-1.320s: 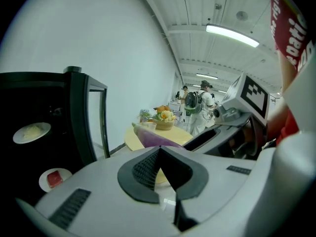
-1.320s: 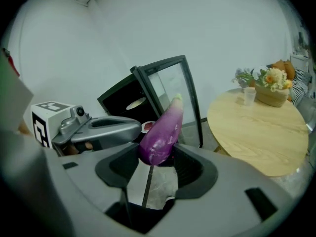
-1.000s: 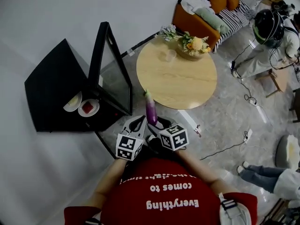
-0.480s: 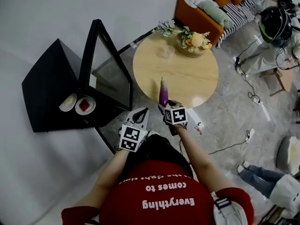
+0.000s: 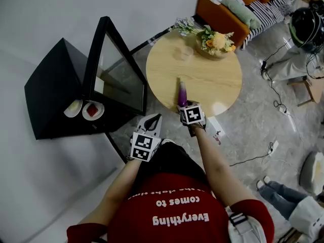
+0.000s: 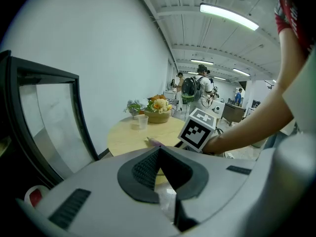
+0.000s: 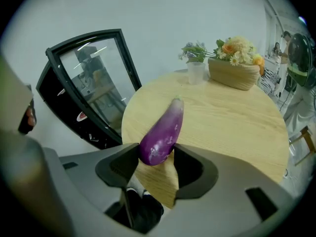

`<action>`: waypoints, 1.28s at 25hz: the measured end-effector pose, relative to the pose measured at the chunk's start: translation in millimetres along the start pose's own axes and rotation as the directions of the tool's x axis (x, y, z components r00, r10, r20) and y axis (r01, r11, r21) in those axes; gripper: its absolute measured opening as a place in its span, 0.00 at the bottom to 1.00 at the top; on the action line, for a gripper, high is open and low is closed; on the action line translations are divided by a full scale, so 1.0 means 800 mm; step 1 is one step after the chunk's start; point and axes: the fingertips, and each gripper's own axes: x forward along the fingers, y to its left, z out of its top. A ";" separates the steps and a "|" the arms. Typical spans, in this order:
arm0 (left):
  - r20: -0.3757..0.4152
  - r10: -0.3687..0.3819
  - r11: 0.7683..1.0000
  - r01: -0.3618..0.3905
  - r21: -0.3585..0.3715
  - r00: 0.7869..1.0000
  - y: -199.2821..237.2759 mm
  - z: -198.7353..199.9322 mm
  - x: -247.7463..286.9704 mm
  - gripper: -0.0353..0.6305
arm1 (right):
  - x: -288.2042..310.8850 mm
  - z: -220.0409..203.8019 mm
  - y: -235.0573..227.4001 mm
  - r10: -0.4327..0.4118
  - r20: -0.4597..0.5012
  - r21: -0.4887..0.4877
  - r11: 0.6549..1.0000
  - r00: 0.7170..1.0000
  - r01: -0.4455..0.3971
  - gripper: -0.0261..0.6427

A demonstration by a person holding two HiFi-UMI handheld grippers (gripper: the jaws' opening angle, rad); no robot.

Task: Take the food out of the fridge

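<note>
A purple eggplant [image 7: 163, 131] sticks out of my right gripper [image 7: 157, 152], whose jaws are shut on its thick end. In the head view the eggplant [image 5: 181, 92] hangs over the near edge of the round wooden table [image 5: 212, 82], in front of the right gripper [image 5: 183, 104]. My left gripper [image 5: 150, 125] is lower and to the left, between the table and the fridge. Its jaws [image 6: 159, 150] are shut with nothing in them. The black fridge [image 5: 53, 92] stands open at the left, holding a plate with something red [image 5: 91, 110] and a plate with something pale [image 5: 74, 108].
The fridge's glass door [image 5: 114, 70] swings out towards the table. A clear cup [image 7: 196, 73] and a basket of flowers [image 7: 234, 68] stand at the table's far side. Cables [image 5: 255, 153] lie on the floor at the right, where other people are, and an orange sofa [image 5: 223, 11] is beyond.
My right gripper has carried the eggplant forward and right, from close to my body to over the table's near edge. The left gripper has stayed low near the fridge.
</note>
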 end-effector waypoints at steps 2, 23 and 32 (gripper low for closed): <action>0.002 -0.003 1.000 0.003 -0.010 1.000 0.001 0.000 0.004 0.05 | 0.003 0.000 0.002 0.011 0.009 -0.002 1.000 1.000 -0.011 0.38; 0.005 -0.027 0.998 0.027 0.051 1.000 -0.004 0.013 0.014 0.05 | -0.078 0.016 0.010 -0.073 0.233 0.048 0.997 0.970 0.063 0.06; 0.030 -0.069 0.996 0.067 0.052 0.997 -0.008 0.019 -0.005 0.05 | -0.132 0.041 0.093 0.042 0.304 0.053 0.997 0.952 -0.061 0.06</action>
